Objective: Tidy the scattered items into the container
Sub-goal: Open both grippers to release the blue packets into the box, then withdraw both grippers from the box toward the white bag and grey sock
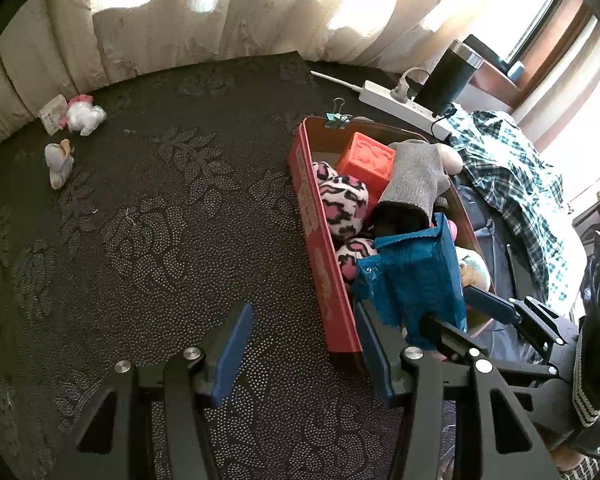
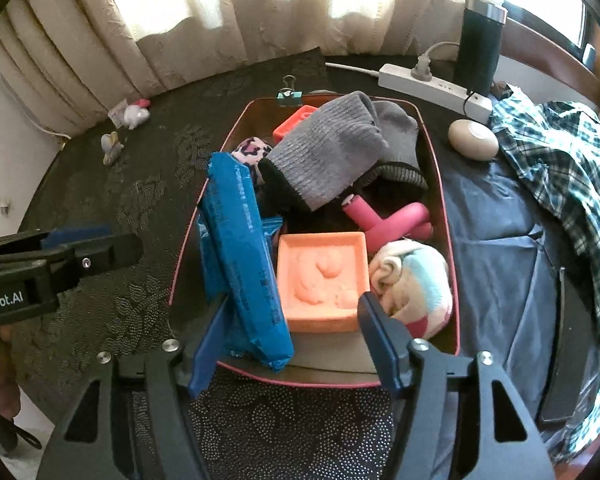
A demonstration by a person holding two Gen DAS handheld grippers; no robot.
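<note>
A red tin [image 2: 440, 208] on the dark mat holds grey socks [image 2: 332, 152], an orange block [image 2: 324, 276], a pink toy [image 2: 384, 220], a rolled pastel sock [image 2: 412, 284] and a leopard plush [image 1: 342, 204]. A blue packet [image 2: 243, 256] stands on edge at the tin's near left, leaning on the left finger of my right gripper [image 2: 293, 340], whose other pad is clear of it. My left gripper [image 1: 304, 340] hangs open over the mat beside the tin's near corner. Far left on the mat lie a white plush [image 1: 85, 116] and a small grey-blue toy [image 1: 59, 162].
A binder clip [image 1: 338, 118] sits on the tin's far rim. Behind it are a white power strip [image 2: 432, 84] and a dark tumbler [image 2: 478, 44]. A beige oval object [image 2: 474, 140] and a plaid shirt [image 2: 560, 168] lie to the right. Curtains close off the back.
</note>
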